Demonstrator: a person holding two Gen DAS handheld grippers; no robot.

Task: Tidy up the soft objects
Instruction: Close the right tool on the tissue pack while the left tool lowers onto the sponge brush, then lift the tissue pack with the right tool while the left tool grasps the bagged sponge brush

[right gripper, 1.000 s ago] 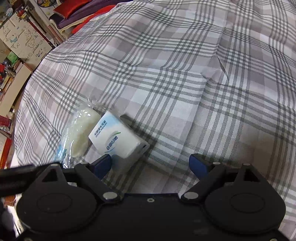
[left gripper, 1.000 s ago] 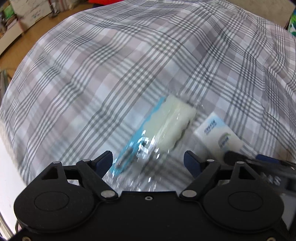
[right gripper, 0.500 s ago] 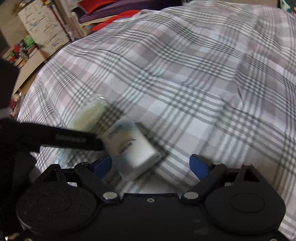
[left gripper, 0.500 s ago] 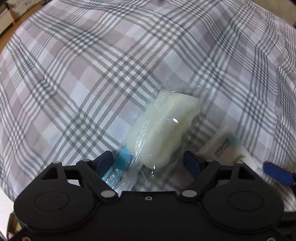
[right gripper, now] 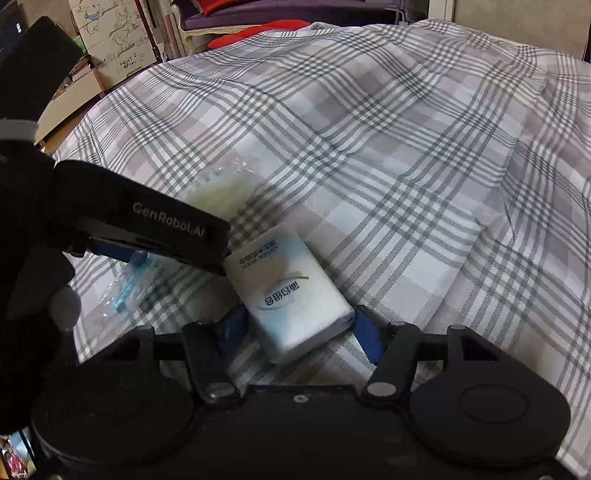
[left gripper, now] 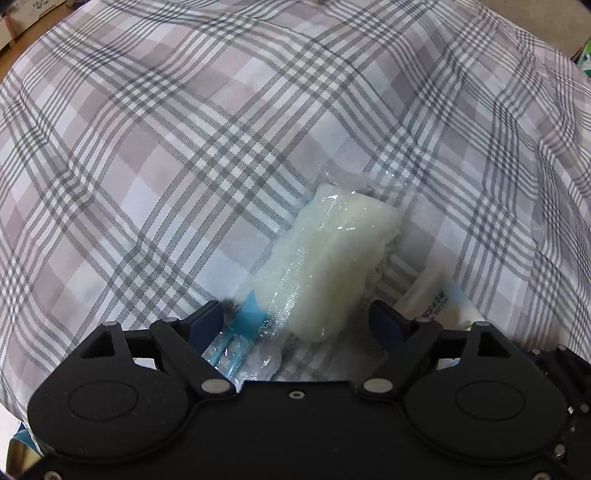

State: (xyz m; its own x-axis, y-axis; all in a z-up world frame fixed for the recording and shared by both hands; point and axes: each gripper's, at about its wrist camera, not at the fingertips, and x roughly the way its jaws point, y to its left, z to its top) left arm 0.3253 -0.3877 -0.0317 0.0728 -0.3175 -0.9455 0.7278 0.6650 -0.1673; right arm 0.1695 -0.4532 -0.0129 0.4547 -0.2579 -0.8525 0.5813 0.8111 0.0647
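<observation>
A clear plastic bag of white cotton [left gripper: 325, 258] with a blue strip lies on the plaid bedsheet [left gripper: 184, 147]. My left gripper [left gripper: 297, 319] is open, its fingers on either side of the bag's near end. A white tissue pack [right gripper: 288, 291] with blue print lies beside the bag; its corner shows in the left wrist view [left gripper: 443, 299]. My right gripper [right gripper: 295, 328] has its blue pads against both sides of the tissue pack. The left gripper's black body [right gripper: 147, 229] hides part of the cotton bag [right gripper: 218, 192] in the right wrist view.
The plaid sheet [right gripper: 406, 147] covers the whole bed, with folds at the right. Cardboard boxes [right gripper: 110, 37] and red and purple cushions [right gripper: 258, 26] stand beyond the bed's far left edge.
Both grippers have moved forward and down. The left now straddles the cotton bag. The right jaws have closed in around the tissue pack.
</observation>
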